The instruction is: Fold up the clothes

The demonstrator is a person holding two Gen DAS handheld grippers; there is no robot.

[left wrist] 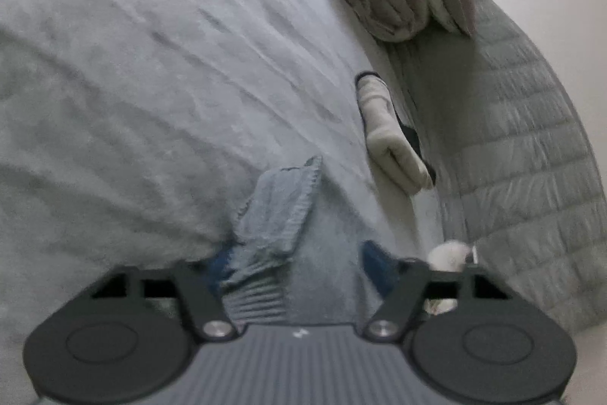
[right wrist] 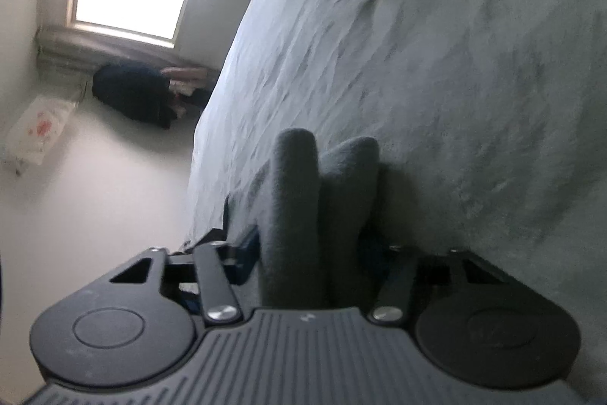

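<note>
Mid-fold, sock (left wrist: 277,215) over bed (left wrist: 132,63). Left gripper (left wrist: 294,264) half-closed, pinching ribbed cuff. Right gripper (right wrist: 307,253) half-closed, clamping toe end (right wrist: 299,200), bunched in folds. Next, likely: bring ends together, lay flat near folded sock (left wrist: 390,135).

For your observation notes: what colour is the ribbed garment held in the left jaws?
Light blue-grey; the ribbed garment shows best in the left wrist view.

Grey ribbed sock (left wrist: 277,215) hangs bunched over the pale bedsheet (left wrist: 151,63).
</note>
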